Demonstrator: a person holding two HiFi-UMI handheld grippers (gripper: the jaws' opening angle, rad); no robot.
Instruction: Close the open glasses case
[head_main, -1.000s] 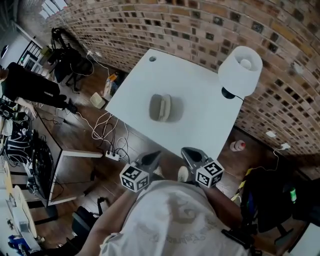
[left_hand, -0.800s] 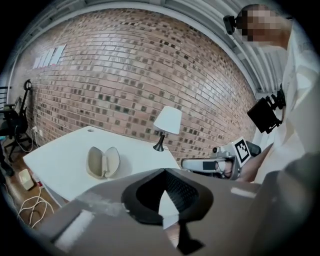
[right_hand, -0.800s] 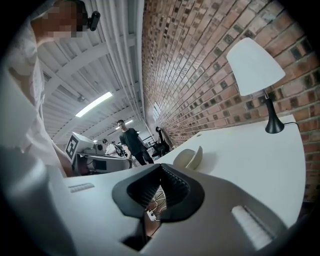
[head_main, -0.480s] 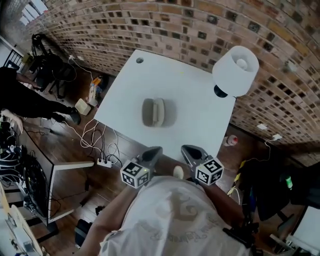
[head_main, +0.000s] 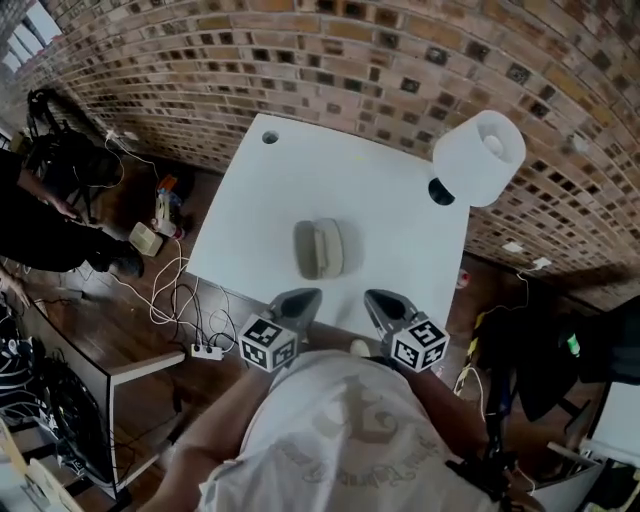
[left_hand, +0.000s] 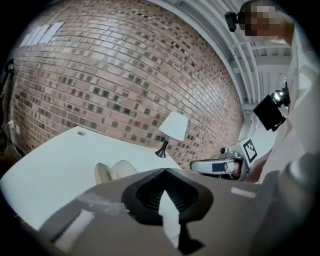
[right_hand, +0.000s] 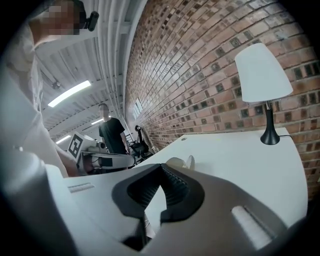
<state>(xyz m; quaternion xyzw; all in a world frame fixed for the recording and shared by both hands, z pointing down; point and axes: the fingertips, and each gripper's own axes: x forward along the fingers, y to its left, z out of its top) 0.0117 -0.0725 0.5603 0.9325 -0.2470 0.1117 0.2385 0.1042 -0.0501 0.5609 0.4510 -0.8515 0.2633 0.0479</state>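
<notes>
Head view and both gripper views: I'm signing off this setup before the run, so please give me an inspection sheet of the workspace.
Surface: white table, with a round hole near its far left corner.
Job's things: glasses case lies open mid-table, untouched.
Clutter: white lamp at the table's far right corner.
Grippers: left gripper and right gripper both shut and empty, by the near edge, short of the case.
Cables: white cables and a power strip on the floor left of the table.
Surroundings: brick wall behind; a person in dark clothing at the left.
</notes>
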